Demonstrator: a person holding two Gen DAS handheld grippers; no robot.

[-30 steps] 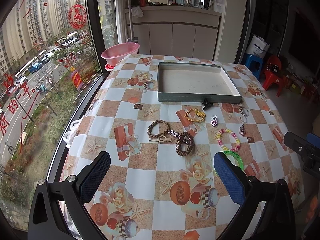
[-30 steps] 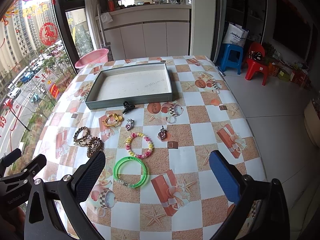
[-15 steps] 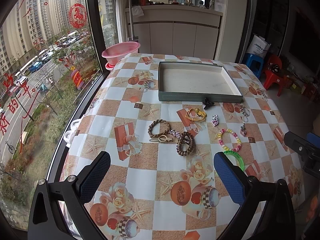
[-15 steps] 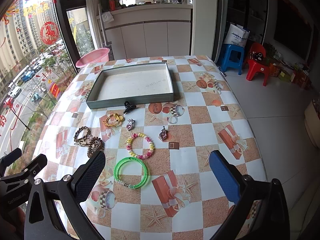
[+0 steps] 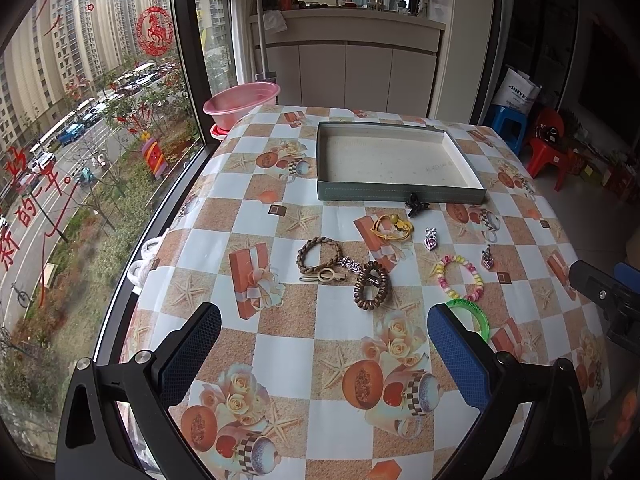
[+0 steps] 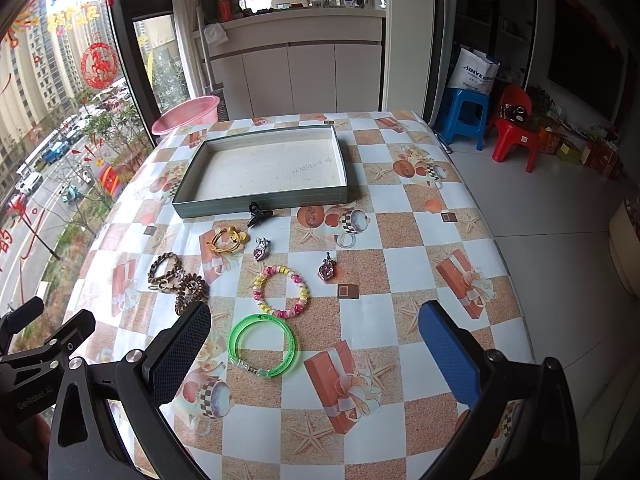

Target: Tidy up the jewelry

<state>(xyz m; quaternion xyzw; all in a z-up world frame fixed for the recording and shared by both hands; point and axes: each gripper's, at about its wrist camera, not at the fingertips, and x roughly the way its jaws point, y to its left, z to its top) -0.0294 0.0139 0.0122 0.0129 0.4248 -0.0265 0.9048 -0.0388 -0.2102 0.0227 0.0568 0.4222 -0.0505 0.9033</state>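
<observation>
An empty grey-green tray (image 5: 400, 193) (image 6: 260, 202) lies at the far side of the table. In front of it lie a black clip (image 5: 416, 205) (image 6: 258, 213), a yellow cord bracelet (image 5: 391, 226) (image 6: 226, 239), two heart pendants (image 6: 261, 249) (image 6: 328, 268), a braided brown bracelet (image 5: 318, 254), a brown coil hair tie (image 5: 372, 286), a pastel bead bracelet (image 5: 460, 278) (image 6: 281, 291) and a green bangle (image 6: 263, 345) (image 5: 474, 312). My left gripper (image 5: 324, 344) hovers open, short of the brown pieces. My right gripper (image 6: 314, 340) hangs open above the green bangle.
The table wears a checked, printed oilcloth (image 5: 332, 360). A pink basin (image 5: 242, 103) sits beyond its far left corner by the window. A blue stool (image 6: 464, 118) and red chair (image 6: 516, 128) stand on the floor at right. The table edge drops off on the right.
Both views have shifted only slightly; the table items look a touch lower in the frames. Nothing on the table has moved and both grippers stay open.
</observation>
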